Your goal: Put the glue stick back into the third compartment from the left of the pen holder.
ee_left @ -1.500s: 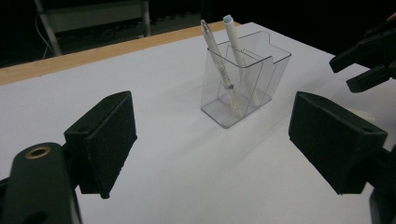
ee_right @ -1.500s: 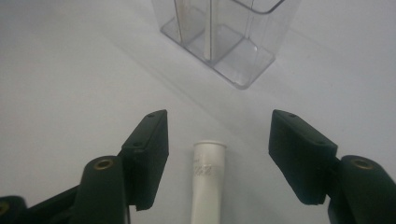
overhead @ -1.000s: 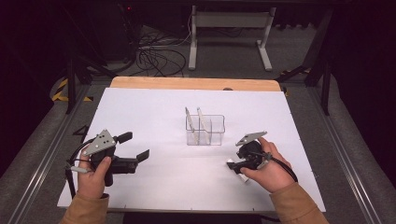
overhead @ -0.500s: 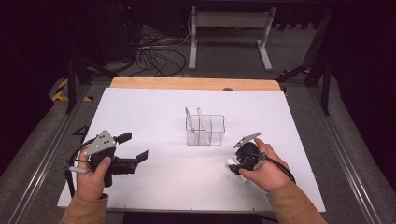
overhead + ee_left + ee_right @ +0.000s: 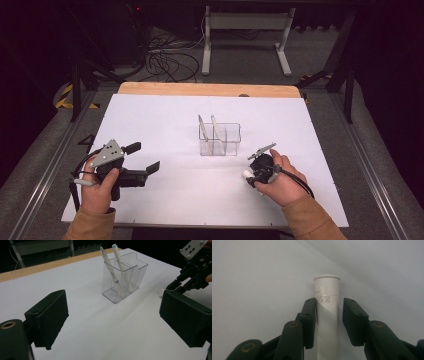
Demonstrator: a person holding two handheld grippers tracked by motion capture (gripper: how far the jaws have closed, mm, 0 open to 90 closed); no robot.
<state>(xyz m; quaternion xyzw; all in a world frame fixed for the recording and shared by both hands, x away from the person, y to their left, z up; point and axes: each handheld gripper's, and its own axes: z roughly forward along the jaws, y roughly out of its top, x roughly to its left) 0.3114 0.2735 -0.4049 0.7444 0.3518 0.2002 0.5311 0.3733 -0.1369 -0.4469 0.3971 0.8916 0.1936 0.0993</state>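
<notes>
At the near left of the white tabletop [image 5: 165, 115], the left hand-held gripper [image 5: 141, 157] rests low with its jaws wide apart and nothing between them, aimed toward the middle, probably parked out of the way while the other hand works. In the middle stands a clear plastic pen holder [image 5: 220, 139] with divided compartments; two white pens [image 5: 113, 272] lean upright in its left part, their tips up, which suggests the holder is where such items get collected. To the near right, just beside the holder, the right hand-held gripper [image 5: 329, 317] points down at a white marker [image 5: 326, 312] lying flat on the tabletop. Its jaws have just been closing and now straddle the barrel: the left pad seems to touch it, the right pad stands a little off, so the marker is not yet clamped.
</notes>
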